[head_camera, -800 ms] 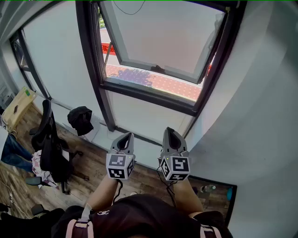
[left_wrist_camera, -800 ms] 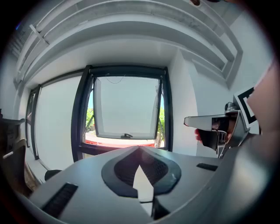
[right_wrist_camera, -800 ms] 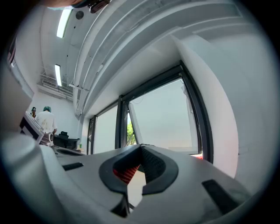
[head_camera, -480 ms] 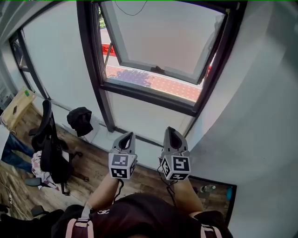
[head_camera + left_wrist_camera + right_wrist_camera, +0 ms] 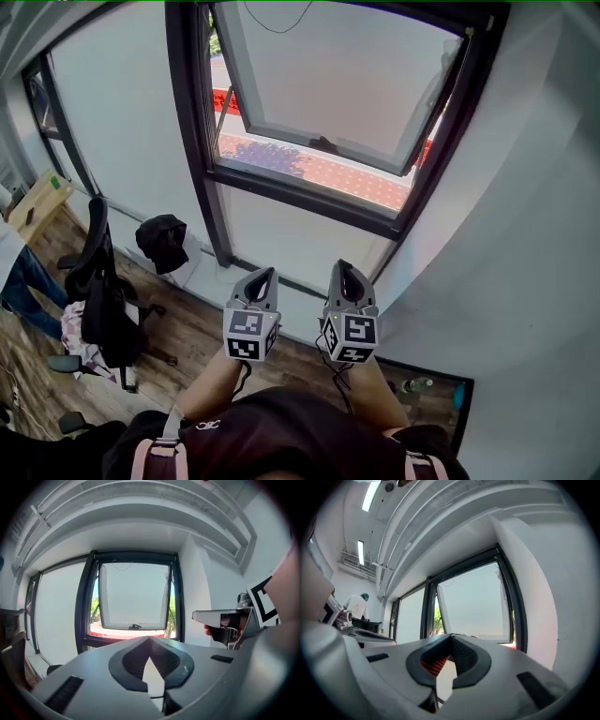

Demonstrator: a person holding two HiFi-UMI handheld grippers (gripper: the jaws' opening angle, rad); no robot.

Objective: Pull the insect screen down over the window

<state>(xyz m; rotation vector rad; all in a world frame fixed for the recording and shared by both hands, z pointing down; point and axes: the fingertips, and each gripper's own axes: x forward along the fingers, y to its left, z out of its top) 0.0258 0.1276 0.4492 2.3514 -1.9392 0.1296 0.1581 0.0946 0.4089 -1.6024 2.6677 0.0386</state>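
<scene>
A dark-framed window stands ahead, its sash tilted outward, with red paving visible below it. A thin cord hangs at the top of the opening; no screen is drawn over it. My left gripper and right gripper are held side by side below the sill, well short of the window, both shut and empty. In the left gripper view the window is straight ahead above my shut left gripper. The right gripper view shows the window beyond my shut right gripper.
A white wall rises to the right of the window. On the wooden floor to the left stand an office chair and a dark bag. A person is at the far left edge. Small bottles lie at lower right.
Both grippers have stayed side by side and shut. The view has shifted slightly, so the window sits a little further right and lower.
</scene>
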